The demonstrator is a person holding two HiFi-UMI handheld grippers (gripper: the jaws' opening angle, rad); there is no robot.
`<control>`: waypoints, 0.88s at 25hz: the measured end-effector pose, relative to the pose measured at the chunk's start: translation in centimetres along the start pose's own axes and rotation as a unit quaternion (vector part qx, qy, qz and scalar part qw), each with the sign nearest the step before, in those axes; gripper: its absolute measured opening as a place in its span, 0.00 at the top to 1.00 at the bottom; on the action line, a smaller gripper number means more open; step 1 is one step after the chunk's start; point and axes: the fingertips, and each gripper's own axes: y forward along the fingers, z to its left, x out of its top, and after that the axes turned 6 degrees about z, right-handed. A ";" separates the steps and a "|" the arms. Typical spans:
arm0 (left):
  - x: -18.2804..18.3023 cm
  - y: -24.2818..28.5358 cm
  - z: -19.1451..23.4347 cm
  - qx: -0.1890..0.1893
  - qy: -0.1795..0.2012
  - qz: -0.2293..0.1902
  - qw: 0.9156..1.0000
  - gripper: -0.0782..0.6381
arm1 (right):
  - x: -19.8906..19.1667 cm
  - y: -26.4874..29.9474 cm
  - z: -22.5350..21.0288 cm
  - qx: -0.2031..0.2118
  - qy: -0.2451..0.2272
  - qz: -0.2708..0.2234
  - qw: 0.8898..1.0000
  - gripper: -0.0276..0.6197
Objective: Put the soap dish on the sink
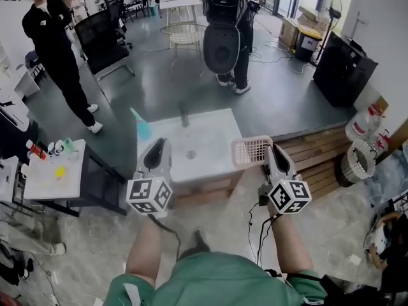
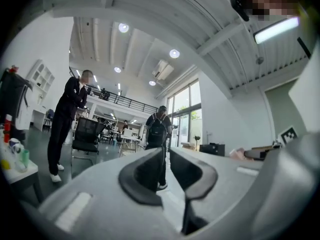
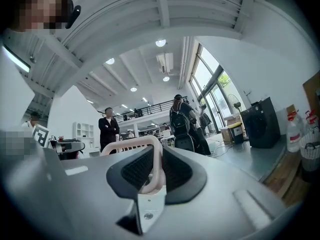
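A pink slotted soap dish point(image 1: 250, 152) hangs at the right edge of the white sink point(image 1: 207, 132), level with its top. My right gripper point(image 1: 269, 153) is shut on the dish's near right rim. In the right gripper view the pink rim point(image 3: 131, 144) curves up between the black pads point(image 3: 176, 170). My left gripper point(image 1: 157, 153) hovers over the sink's left front part, jaws together with nothing between them. In the left gripper view its pads point(image 2: 145, 176) leave only a thin slit. A faucet point(image 1: 184, 116) stands at the sink's back and a drain point(image 1: 190, 153) lies in its middle.
A light blue bottle point(image 1: 143, 129) stands at the sink's left back corner. A small white table point(image 1: 44, 180) with bottles is at left. Two people point(image 1: 58, 56) point(image 1: 227, 24), an office chair point(image 1: 105, 40), a wooden platform point(image 1: 319, 152) and a black cabinet point(image 1: 344, 65) surround the sink.
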 end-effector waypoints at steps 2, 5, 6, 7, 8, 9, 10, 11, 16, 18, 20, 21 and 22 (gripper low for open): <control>0.1 2.2 1.9 -0.005 -0.006 0.000 1.000 0.83 | 0.1 2.8 0.1 -0.005 -0.003 0.004 1.000 0.87; 0.2 5.1 5.0 -0.010 -0.012 0.002 1.000 0.83 | 0.1 6.7 0.5 -0.013 -0.003 0.008 1.000 0.87; 0.1 6.0 6.0 -0.012 -0.013 0.003 1.000 0.83 | 0.0 7.8 0.6 -0.016 -0.003 0.008 1.000 0.87; 0.0 6.8 6.9 -0.014 -0.014 0.005 1.000 0.83 | -0.1 8.9 0.7 -0.018 -0.004 0.009 1.000 0.87; -0.1 7.5 7.8 -0.016 -0.015 0.006 1.000 0.83 | -0.2 10.0 0.8 -0.021 -0.004 0.009 1.000 0.87; -0.3 8.3 8.5 -0.018 -0.016 0.007 1.000 0.83 | -0.3 11.0 0.9 -0.023 -0.004 0.009 1.000 0.87; -0.4 9.1 9.0 -0.020 -0.016 0.009 1.000 0.83 | -0.4 11.9 0.8 -0.025 -0.004 0.010 1.000 0.87; -0.6 9.9 9.4 -0.022 -0.017 0.011 1.000 0.83 | -0.5 12.7 0.6 -0.028 -0.003 0.012 1.000 0.87; -2.1 14.1 9.9 -0.029 -0.022 0.026 0.999 0.83 | -1.6 16.4 -2.0 -0.038 0.009 0.027 0.999 0.87; -2.9 15.9 9.7 -0.027 -0.023 0.033 0.999 0.83 | -2.0 17.9 -3.6 -0.036 0.013 0.032 0.999 0.87; -3.5 17.8 9.3 -0.022 -0.025 0.039 0.999 0.83 | -2.3 19.4 -5.4 -0.032 0.019 0.038 0.999 0.87; -3.7 18.7 9.1 -0.020 -0.027 0.042 0.999 0.83 | -2.5 20.3 -6.3 -0.029 0.024 0.041 0.998 0.87; -4.0 19.6 8.7 -0.017 -0.028 0.046 0.998 0.83 | -2.7 21.1 -7.2 -0.026 0.029 0.045 0.998 0.87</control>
